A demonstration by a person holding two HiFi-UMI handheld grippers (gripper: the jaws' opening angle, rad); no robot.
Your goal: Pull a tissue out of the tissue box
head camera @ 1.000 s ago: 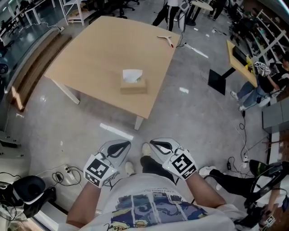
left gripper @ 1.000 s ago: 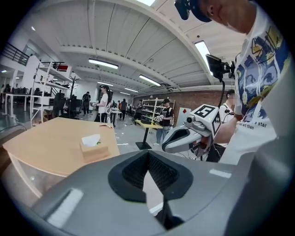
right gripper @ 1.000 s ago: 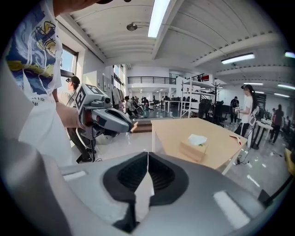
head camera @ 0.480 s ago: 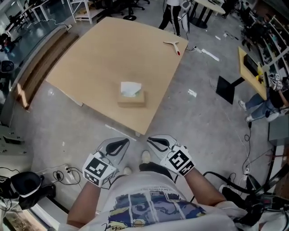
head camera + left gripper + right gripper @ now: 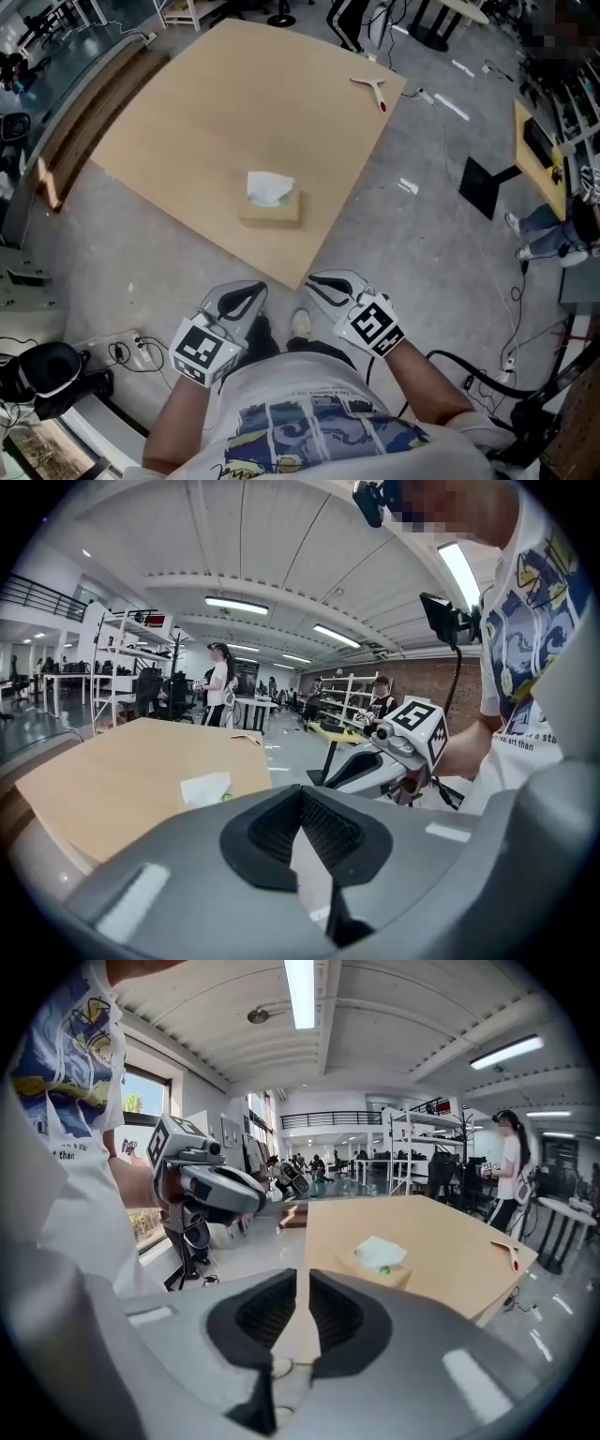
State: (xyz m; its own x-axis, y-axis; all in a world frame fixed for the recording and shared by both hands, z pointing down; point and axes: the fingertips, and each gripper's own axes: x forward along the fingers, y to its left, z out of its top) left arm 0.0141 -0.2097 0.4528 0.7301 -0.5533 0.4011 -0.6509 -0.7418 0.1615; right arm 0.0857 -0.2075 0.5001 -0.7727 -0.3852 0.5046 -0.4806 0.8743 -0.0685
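Observation:
A tan tissue box (image 5: 273,210) sits on the wooden table (image 5: 216,112), with a white tissue (image 5: 268,187) standing out of its top. Both grippers hang just short of the table's near corner, apart from the box. My left gripper (image 5: 255,290) is shut, its tips meeting with nothing in them (image 5: 302,793). My right gripper (image 5: 315,281) shows a narrow gap between its jaws (image 5: 303,1281); they have just been opening and nothing is between them. In the right gripper view the box (image 5: 373,1271) and the tissue (image 5: 380,1252) lie ahead. The left gripper view shows the tissue (image 5: 206,787).
A red-tipped hand tool (image 5: 371,88) lies at the table's far corner. A black headset (image 5: 45,371) and a power strip with cables (image 5: 129,352) are on the floor at the left. A dark base plate (image 5: 483,184) and shelving stand to the right.
The table and tissue box have come nearer in the head view. The table's near corner now lies just ahead of both gripper tips. Both grippers have kept side by side.

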